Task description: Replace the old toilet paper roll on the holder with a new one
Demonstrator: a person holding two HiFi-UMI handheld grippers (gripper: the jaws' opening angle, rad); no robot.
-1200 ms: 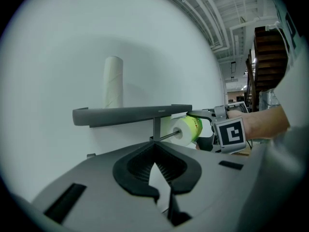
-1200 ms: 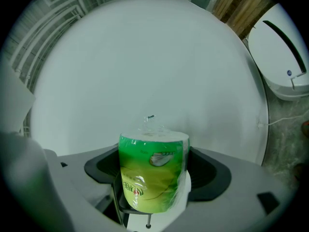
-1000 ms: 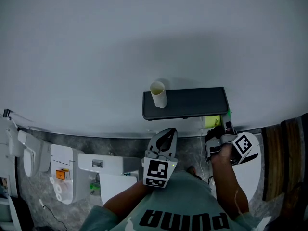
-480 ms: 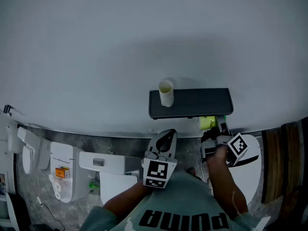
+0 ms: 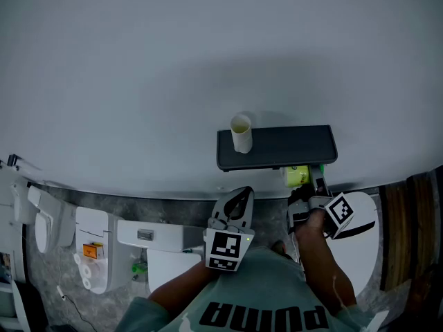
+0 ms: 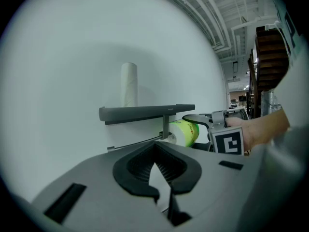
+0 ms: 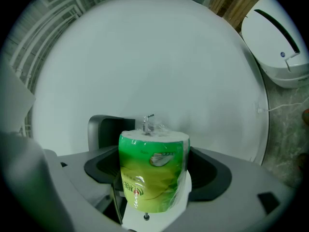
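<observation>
A dark wall shelf carries the holder's thin metal rod beneath it. The old roll's bare cardboard tube stands upright on the shelf's left end. My right gripper is shut on the new roll, green and wrapped in plastic, and holds it just under the shelf's right part by the bracket post. The rod's bent tip shows right above the roll's top; I cannot tell whether the roll is threaded on it. My left gripper hangs below the shelf, shut and holding nothing.
The pale wall fills most of the views. Low at the left stand white toilets and a stack of spare rolls. A white lidded bin sits by my right arm, with wooden panels beyond it.
My right gripper has carried the green roll a little left and up, closer under the shelf. The left gripper has stayed put; the head view has shifted slightly.
</observation>
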